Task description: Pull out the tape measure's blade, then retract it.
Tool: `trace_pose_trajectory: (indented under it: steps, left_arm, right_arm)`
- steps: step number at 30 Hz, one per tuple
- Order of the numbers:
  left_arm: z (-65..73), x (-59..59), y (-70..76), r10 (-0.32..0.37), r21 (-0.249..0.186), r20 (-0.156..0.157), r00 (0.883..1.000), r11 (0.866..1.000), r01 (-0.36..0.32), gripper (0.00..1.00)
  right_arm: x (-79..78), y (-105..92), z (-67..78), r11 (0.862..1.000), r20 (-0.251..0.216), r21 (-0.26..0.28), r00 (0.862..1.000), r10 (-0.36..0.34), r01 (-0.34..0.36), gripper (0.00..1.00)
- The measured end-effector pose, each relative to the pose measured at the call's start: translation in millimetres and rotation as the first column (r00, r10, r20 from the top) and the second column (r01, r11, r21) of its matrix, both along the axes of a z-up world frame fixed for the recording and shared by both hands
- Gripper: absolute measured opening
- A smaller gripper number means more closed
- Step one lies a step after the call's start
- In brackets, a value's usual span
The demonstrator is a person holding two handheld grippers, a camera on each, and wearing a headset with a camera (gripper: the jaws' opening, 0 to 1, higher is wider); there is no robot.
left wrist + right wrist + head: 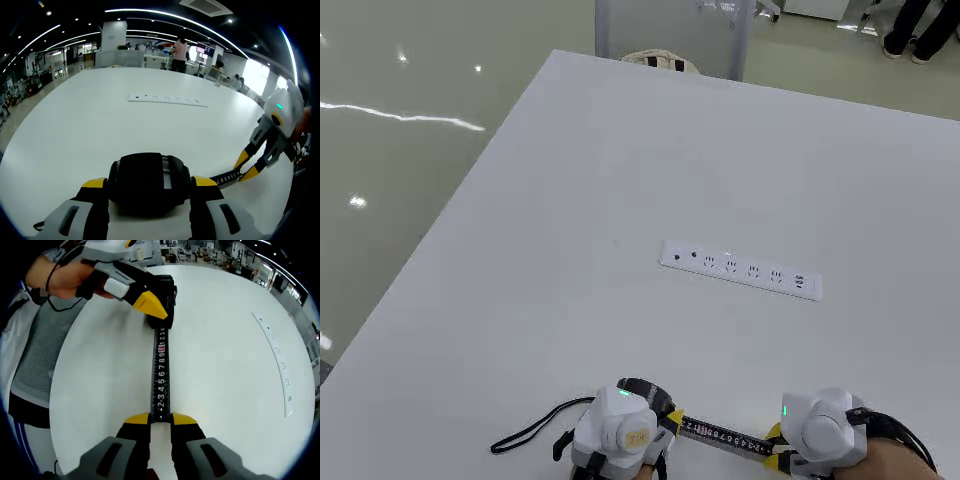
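Near the bench edge, the left gripper squeezes the tape case. The right gripper pinches the blade tip; its view shows the numbers. Farther off, a power strip, open bench around it.

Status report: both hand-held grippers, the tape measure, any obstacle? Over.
Left hand-held gripper shut on tape measure case. Right hand-held gripper shut on end of blade, drawn out. Power strip lies apart from blade.
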State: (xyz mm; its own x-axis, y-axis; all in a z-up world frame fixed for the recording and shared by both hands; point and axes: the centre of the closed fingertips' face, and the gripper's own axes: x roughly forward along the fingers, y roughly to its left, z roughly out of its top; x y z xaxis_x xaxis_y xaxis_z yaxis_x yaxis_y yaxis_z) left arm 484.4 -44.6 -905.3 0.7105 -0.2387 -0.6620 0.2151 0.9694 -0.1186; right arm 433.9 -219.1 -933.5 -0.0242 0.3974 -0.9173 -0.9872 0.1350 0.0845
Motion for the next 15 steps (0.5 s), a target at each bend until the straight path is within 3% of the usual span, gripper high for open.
trace_pose_trajectory:
  steps: [15]
  left_arm:
    - [0.0,0.2,-0.2,-0.004,-0.001,0.0,1.0,1.0,0.004,0.63]
  right_arm:
    - [2.3,15.1,-1.4,1.0,0.004,0.003,1.0,0.014,-0.014,0.14]
